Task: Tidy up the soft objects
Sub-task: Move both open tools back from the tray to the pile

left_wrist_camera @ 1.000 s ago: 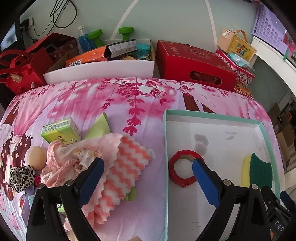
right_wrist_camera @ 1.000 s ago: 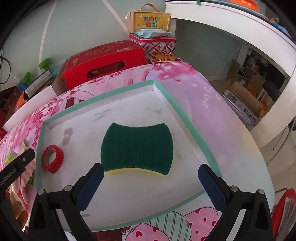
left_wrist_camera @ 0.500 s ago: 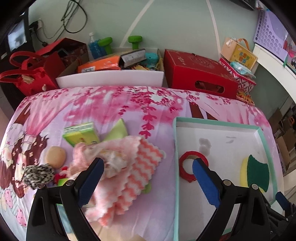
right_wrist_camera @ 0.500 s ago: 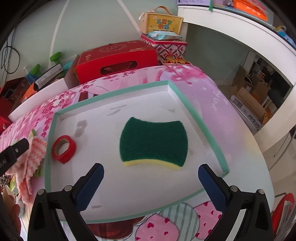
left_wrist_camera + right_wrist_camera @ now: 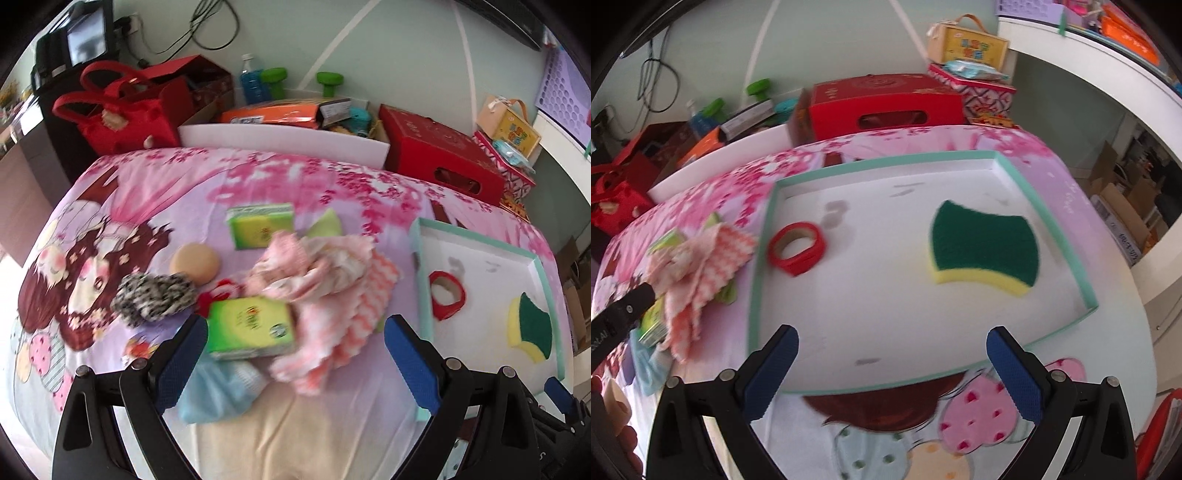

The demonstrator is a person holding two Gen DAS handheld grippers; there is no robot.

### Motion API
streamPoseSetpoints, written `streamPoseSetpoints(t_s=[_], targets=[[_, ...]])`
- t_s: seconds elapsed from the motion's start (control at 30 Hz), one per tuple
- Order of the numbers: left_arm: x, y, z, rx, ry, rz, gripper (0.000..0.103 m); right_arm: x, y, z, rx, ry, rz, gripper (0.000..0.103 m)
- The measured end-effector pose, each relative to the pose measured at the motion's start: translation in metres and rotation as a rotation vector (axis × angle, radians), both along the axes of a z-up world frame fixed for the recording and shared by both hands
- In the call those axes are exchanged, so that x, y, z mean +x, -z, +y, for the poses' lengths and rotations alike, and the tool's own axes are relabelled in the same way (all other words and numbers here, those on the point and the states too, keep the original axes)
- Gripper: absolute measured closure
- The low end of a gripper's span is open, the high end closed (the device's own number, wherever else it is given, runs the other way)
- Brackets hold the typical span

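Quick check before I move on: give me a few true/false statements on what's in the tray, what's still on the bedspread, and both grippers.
1. The green and yellow sponge lies inside the tray. True.
2. The red tape roll sits on the bedspread. False: it is in the tray.
3. The left gripper holds the pink cloth. False: its jaws are open, empty.
4. The right gripper is open. True.
5. The leopard scrunchie is outside the tray. True.

Bed with pink floral cover (image 5: 280,184), teal-rimmed tray (image 5: 764,240), tissue packs (image 5: 260,225), pink cloth pile (image 5: 332,295), leopard scrunchie (image 5: 153,295)
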State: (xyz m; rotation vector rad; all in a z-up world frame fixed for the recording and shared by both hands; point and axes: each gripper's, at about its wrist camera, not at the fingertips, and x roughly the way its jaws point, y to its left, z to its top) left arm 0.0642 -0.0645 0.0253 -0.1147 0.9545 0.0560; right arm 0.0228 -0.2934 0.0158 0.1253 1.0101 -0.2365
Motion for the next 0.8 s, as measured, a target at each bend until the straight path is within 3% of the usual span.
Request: streamPoseSetpoints(t_s=[0.2,0.8], targets=[[-0.017,-0.009,0.028,-0.013,-0.039,-0.034,0.007,-0.008,-0.005,0.03,-0.008,-0.072,-0.015,0.0],[-0.051,-0.004,0.137,-0.042,-0.228,-0.034,0.007,-0.013,-0.007,0.123,-0.037,-0.291,-0.03,0.0]])
